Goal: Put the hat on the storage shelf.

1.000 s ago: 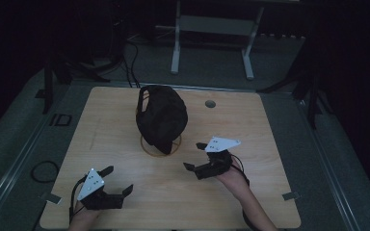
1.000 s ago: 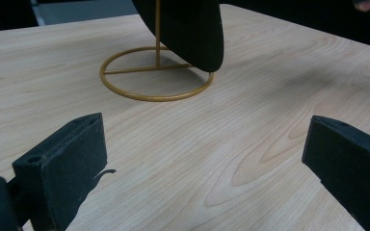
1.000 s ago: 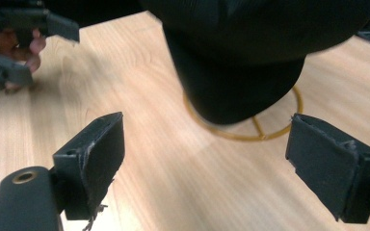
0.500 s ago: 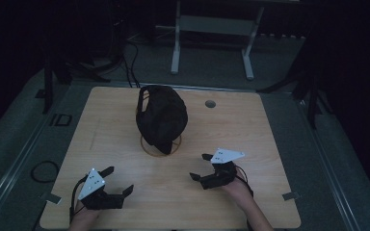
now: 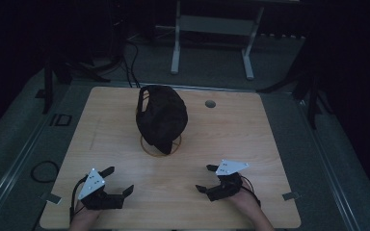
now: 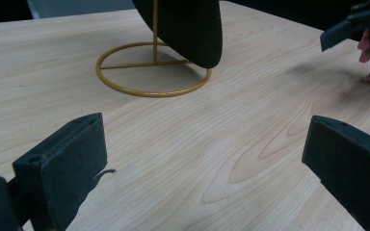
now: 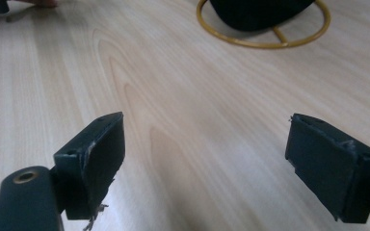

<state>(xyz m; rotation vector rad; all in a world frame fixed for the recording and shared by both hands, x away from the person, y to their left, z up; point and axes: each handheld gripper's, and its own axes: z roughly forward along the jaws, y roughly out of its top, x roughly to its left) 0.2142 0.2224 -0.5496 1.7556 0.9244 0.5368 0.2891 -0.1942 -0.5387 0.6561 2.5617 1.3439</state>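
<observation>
A black cap [image 5: 161, 115] hangs on a gold wire stand [image 5: 147, 147] at the middle of the wooden table [image 5: 250, 139]. My left gripper [image 5: 119, 180] rests near the front left edge, open, with nothing between its jaws. My right gripper [image 5: 204, 178] sits near the front right, open and holding nothing. In the left gripper view, my left gripper [image 6: 202, 163] faces the stand's ring [image 6: 151, 89] and the cap's lower edge [image 6: 188, 24], with the right gripper [image 6: 356, 26] at the top right. From my right gripper [image 7: 207, 159] the ring [image 7: 265, 43] and cap [image 7: 260, 12] lie ahead.
A round cable hole [image 5: 210, 103] sits in the table's far right part. Beyond the table a white desk frame [image 5: 212, 29] stands on the dark floor. A cable loop [image 5: 43, 171] lies on the floor at the left.
My right gripper has drawn back from beside the stand toward the table's front edge. The left gripper and the cap have stayed put.
</observation>
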